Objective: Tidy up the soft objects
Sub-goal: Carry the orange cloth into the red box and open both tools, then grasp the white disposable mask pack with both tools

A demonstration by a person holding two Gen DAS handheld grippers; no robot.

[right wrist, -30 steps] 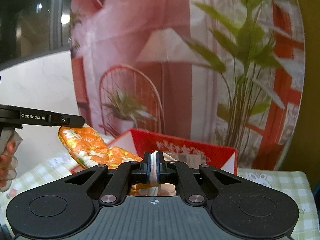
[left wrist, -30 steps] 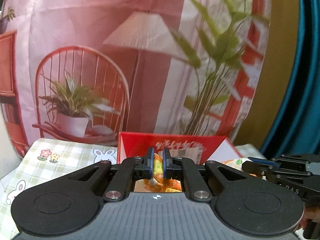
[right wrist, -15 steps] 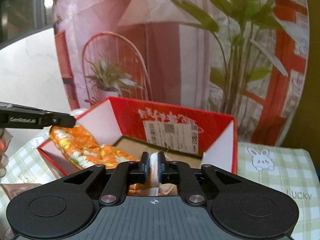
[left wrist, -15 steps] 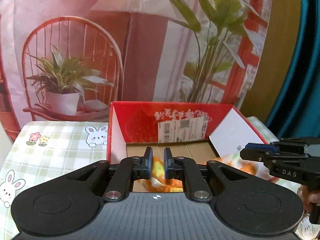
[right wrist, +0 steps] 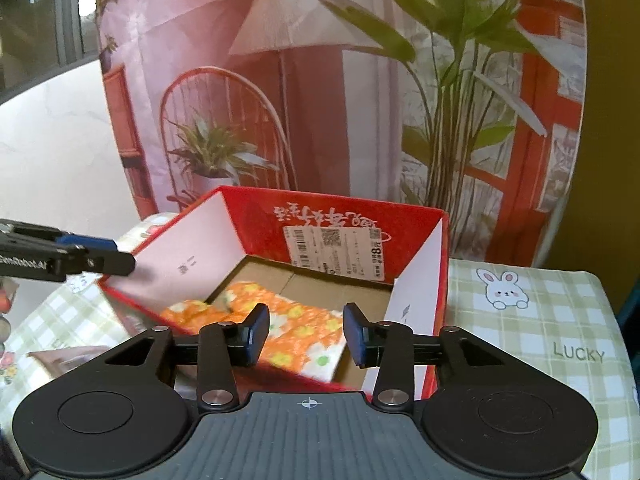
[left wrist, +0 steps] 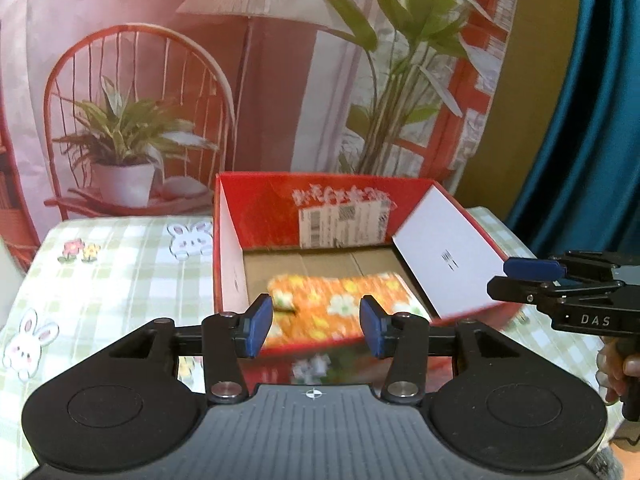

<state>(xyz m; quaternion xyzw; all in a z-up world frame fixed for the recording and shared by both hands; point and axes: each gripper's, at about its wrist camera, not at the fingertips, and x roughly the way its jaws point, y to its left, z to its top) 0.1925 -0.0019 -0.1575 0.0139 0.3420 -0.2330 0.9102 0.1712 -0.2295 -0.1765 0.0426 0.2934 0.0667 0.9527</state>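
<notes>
An orange floral folded cloth [left wrist: 340, 304] lies on the cardboard floor of the open red box [left wrist: 264, 208], blurred. It also shows in the right wrist view [right wrist: 296, 328], inside the same red box [right wrist: 328, 208]. My left gripper [left wrist: 315, 326] is open and empty, just above the box's near edge. My right gripper [right wrist: 307, 334] is open and empty, over the cloth's near end. Each gripper appears side-on in the other's view: the right one [left wrist: 532, 276] and the left one [right wrist: 92, 256].
The box stands on a green checked tablecloth with bunnies [left wrist: 120, 252], also seen to the right [right wrist: 536, 320]. A printed backdrop with a chair and plants [left wrist: 280, 80] hangs behind. A teal curtain [left wrist: 592, 120] is at the right. Another soft item [right wrist: 60, 356] lies left of the box.
Both grippers were shut on the orange cloth and carried it down into the box. Both have now opened, and the cloth has dropped onto the box floor.
</notes>
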